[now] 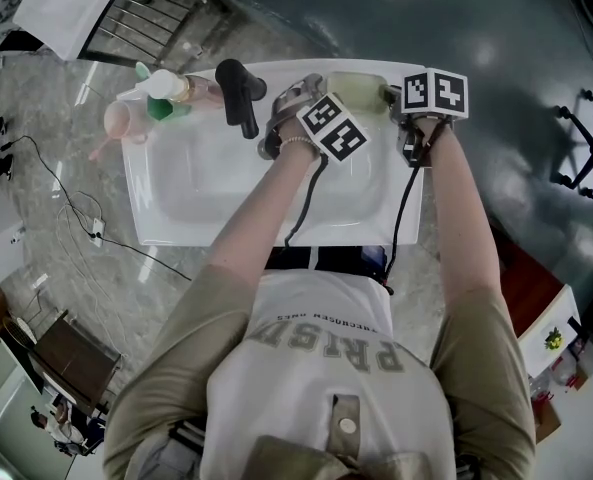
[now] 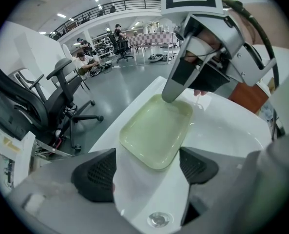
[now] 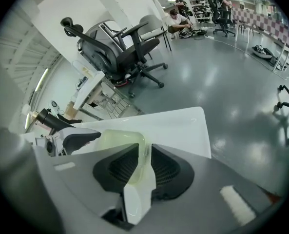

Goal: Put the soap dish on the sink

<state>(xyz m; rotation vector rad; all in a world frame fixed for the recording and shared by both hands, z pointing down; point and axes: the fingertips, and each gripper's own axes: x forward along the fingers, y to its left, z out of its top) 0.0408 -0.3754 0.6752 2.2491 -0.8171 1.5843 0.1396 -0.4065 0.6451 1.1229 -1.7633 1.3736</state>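
We see the pale green, translucent rectangular soap dish (image 1: 356, 86) lying flat on the back ledge of the white ceramic sink (image 1: 206, 183), at the sink's right rear corner. The black faucet (image 1: 238, 93) is on the same ledge further left. The dish's long axis runs along the sink's back edge, and the dish holds nothing.

The right gripper (image 1: 391, 96) points steeply down at the end of the dish nearest the sink's right side. Its jaws stand only narrowly apart, straddling the raised rim there. In the right gripper view the rim (image 3: 142, 152) stands between the two black pads, and we judge they do not press on it. To free the gripper we would lift it straight up off that rim, since a sideways pull could drag the dish along the ledge.

The left gripper (image 2: 146, 167) hangs over the sink's basin with its jaws wide apart and nothing between them. The dish lies just beyond its tips, towards the sink's back edge. The basin shows only its drain (image 2: 158, 219). A cluster of pump bottles (image 1: 156, 98) stands at the sink's left rear corner.
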